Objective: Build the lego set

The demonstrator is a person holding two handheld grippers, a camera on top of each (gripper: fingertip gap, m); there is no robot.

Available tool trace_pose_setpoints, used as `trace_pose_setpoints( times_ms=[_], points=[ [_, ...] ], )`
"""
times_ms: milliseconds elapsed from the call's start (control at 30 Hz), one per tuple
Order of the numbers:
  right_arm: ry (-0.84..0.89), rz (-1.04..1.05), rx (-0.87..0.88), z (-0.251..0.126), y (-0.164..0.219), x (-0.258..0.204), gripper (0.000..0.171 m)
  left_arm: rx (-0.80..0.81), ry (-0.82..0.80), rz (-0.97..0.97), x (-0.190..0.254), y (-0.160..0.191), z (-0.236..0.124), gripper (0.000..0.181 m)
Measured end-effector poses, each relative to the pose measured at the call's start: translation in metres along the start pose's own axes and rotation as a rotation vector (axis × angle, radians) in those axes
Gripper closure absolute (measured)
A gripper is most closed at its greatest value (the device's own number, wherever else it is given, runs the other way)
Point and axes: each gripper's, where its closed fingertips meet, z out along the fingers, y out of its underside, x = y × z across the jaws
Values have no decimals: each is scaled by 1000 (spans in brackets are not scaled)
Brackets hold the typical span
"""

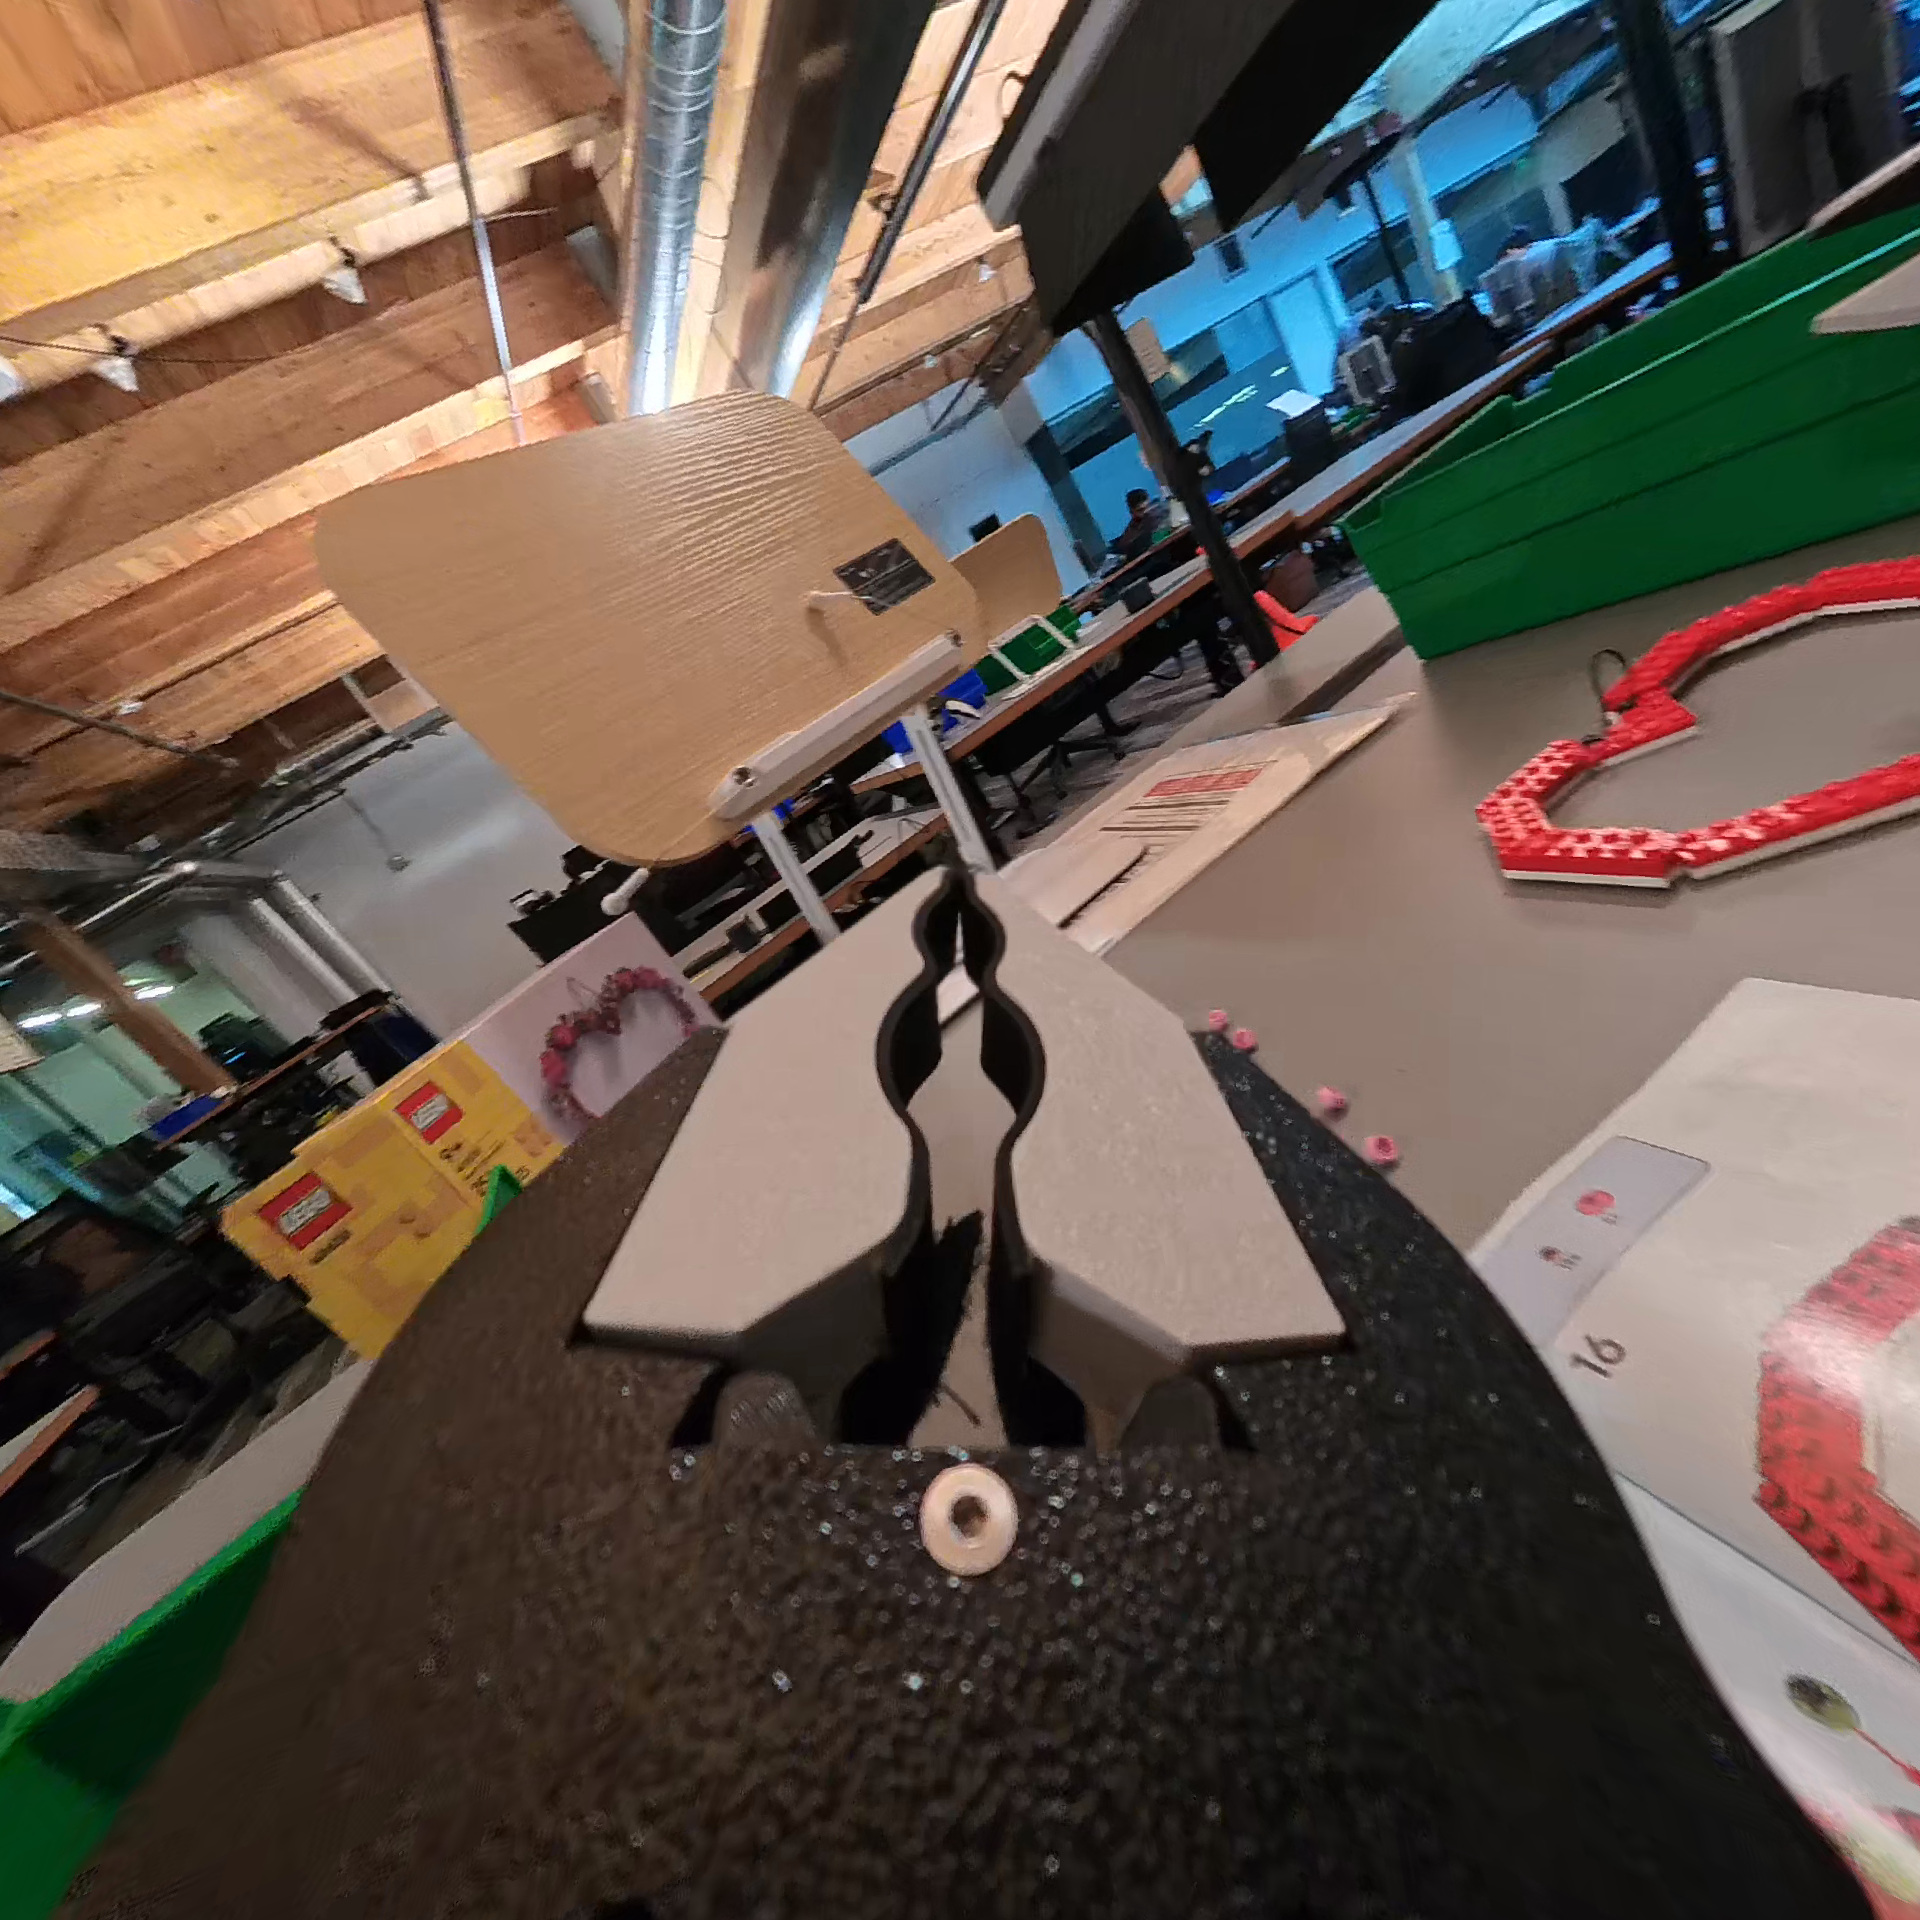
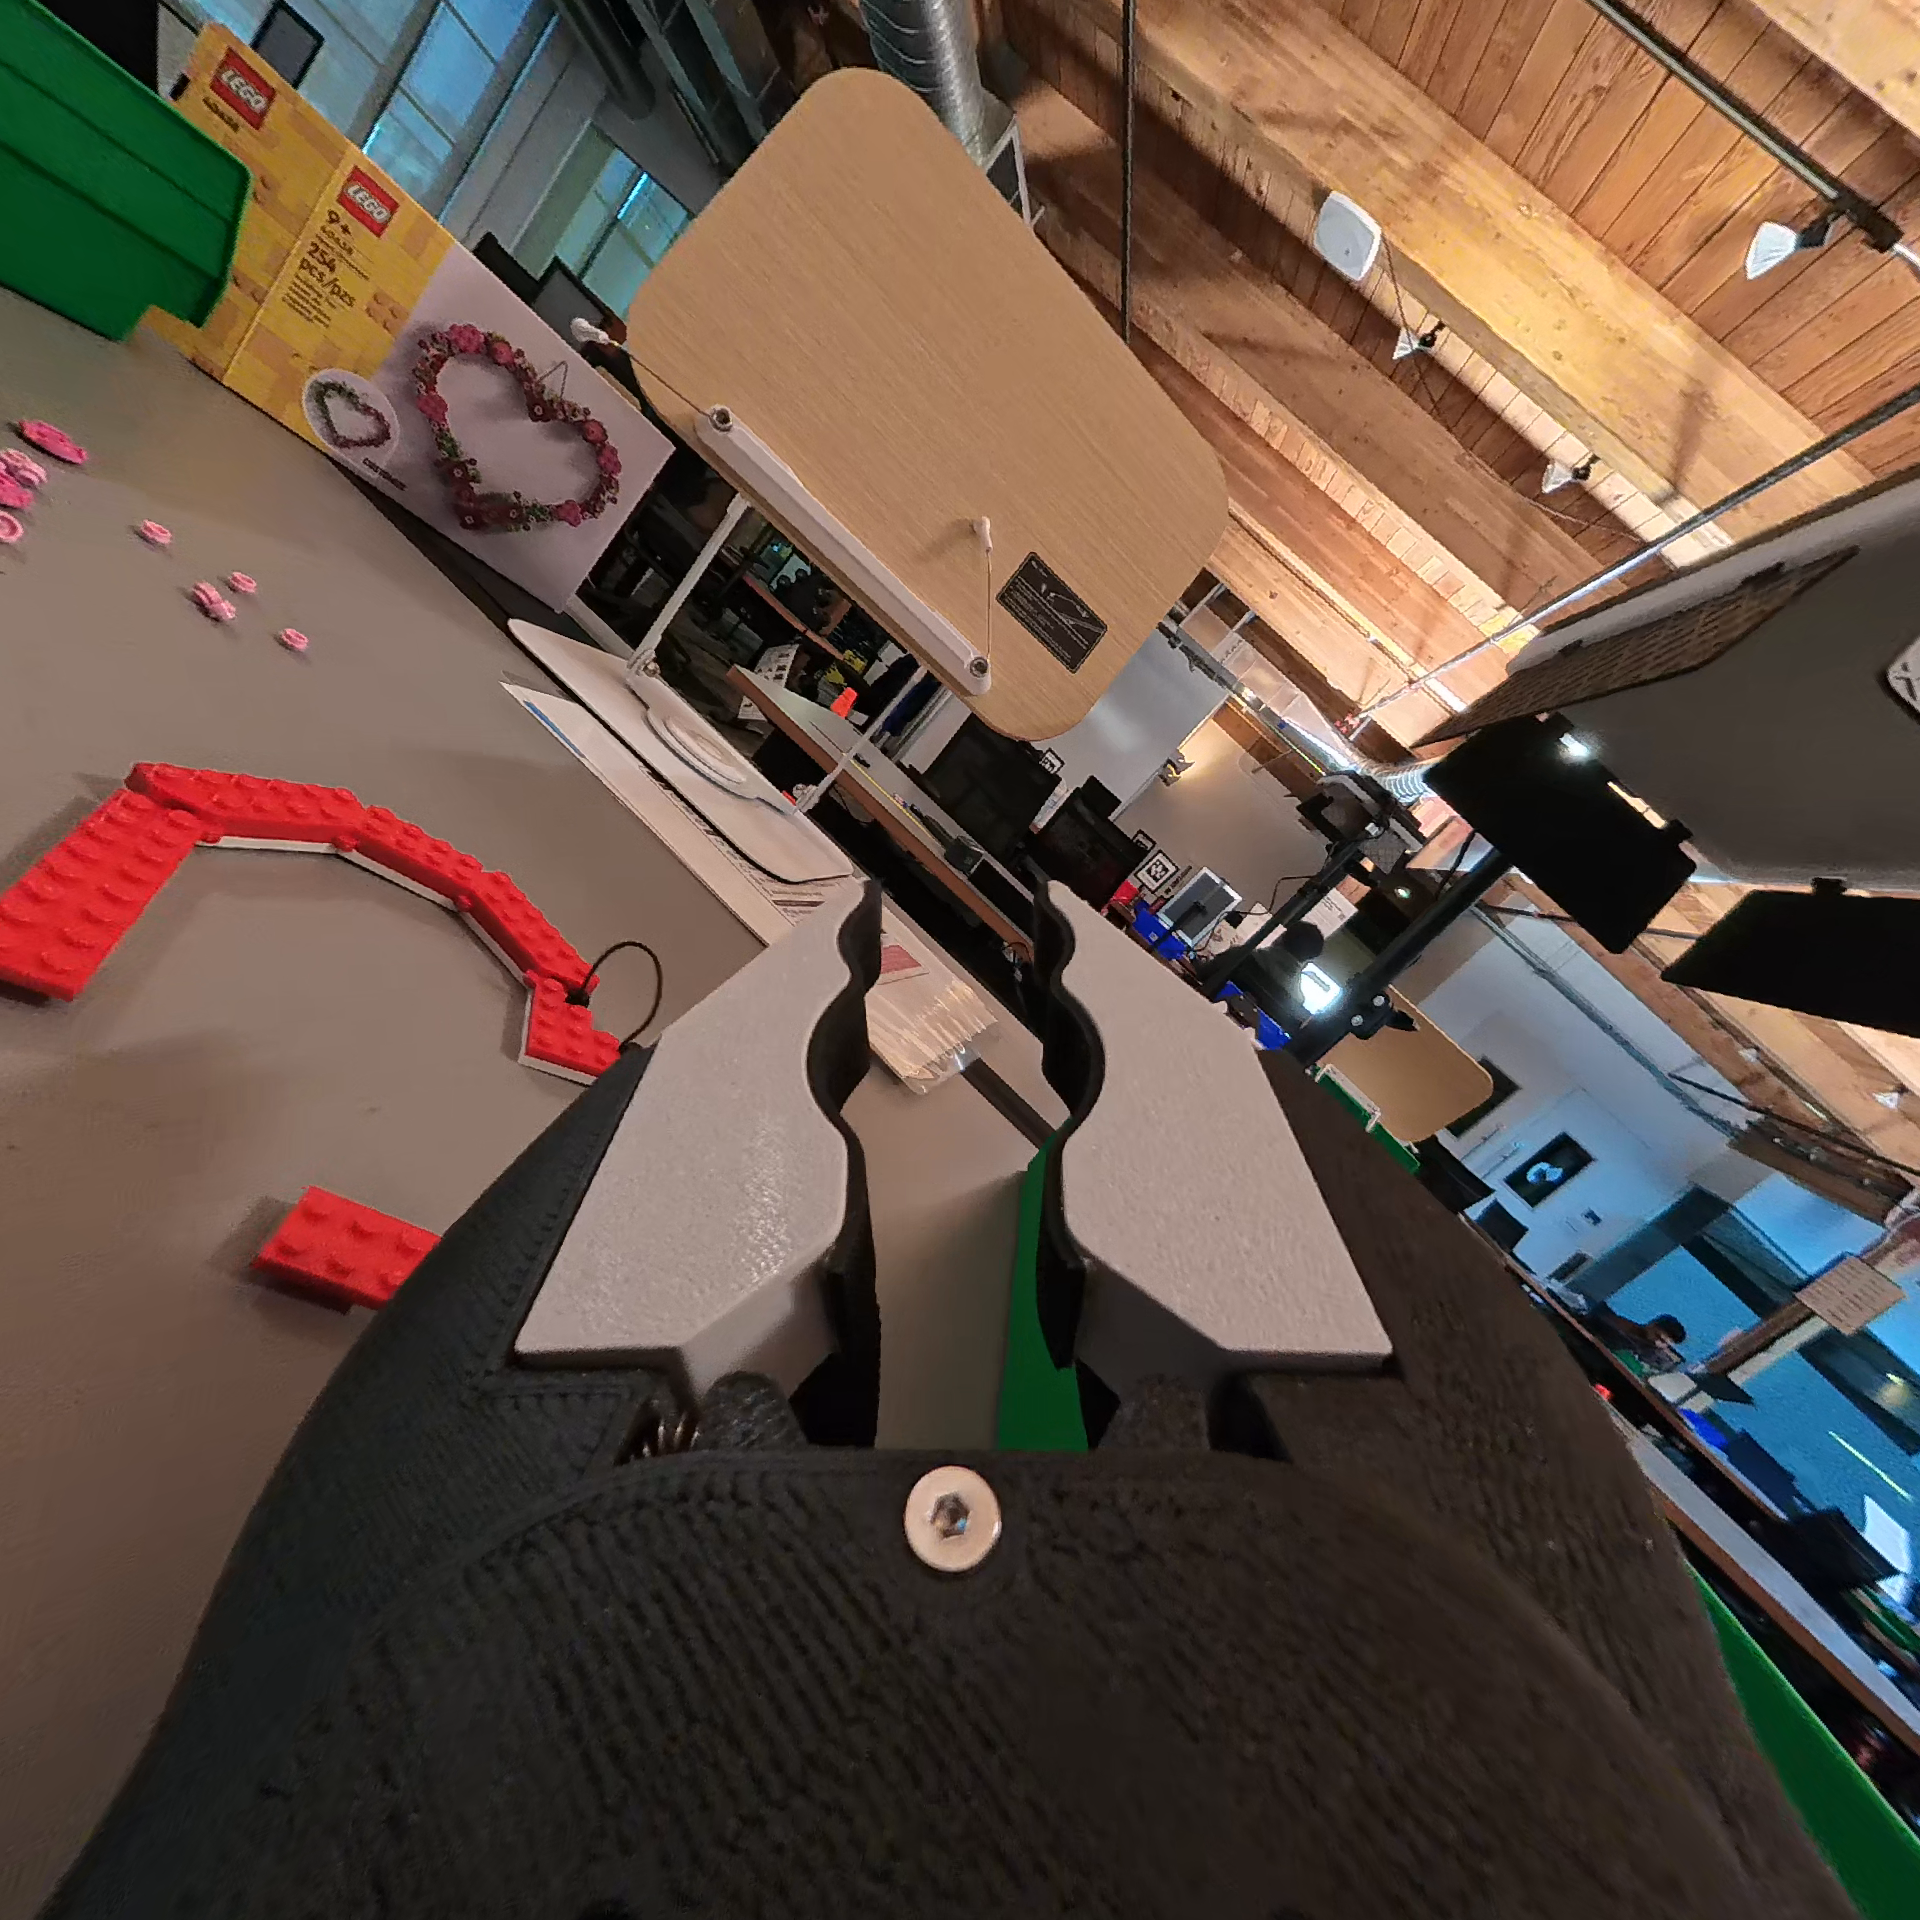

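A red heart-shaped Lego frame [image 1: 1704, 758] with a white underlayer and a black cord loop lies on the grey table, to the right in the left wrist view and to the left in the right wrist view [image 2: 312, 842]. A loose red plate [image 2: 343, 1257] lies near the right gripper's left side. Small pink pieces [image 1: 1330, 1101] are scattered on the table, and also show at the far left of the right wrist view [image 2: 208, 597]. My left gripper [image 1: 961, 883] is shut and empty, tilted up over the table. My right gripper [image 2: 956, 904] is open and empty.
An open instruction booklet [image 1: 1787, 1299] lies at the right. The yellow set box [image 2: 343, 301] stands at the table's back, with a wooden lamp board on a white stand [image 2: 914, 395] beside it. Green bins [image 1: 1683, 488] sit along the table's edges. About 35 cm separates my left fingertips from my right. The right tips stand about 11 cm off the loose red plate [image 2: 343, 1257].
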Motion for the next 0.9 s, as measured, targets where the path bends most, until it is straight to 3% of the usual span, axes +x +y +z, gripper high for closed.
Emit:
trace_pose_setpoints(
  times_ms=[133,233,367,467,700,900],
  points=[
    [-19,51,-32,6,-2,-6,129,3,-33,-10,-5,0,1,181],
    [-130,193,-75,13,-16,-23,128,9,-24,-8,-3,-1,1,181],
    [-518,522,-283,22,-33,-88,121,17,-11,4,0,-4,1,181],
    [-724,595,-509,18,-25,-134,114,15,-4,8,2,-3,1,181],
    [-836,535,-754,12,-3,-173,130,25,0,3,2,-5,0,181],
    [-842,507,-816,10,6,-177,150,23,20,16,7,-5,1,181]
  ],
)
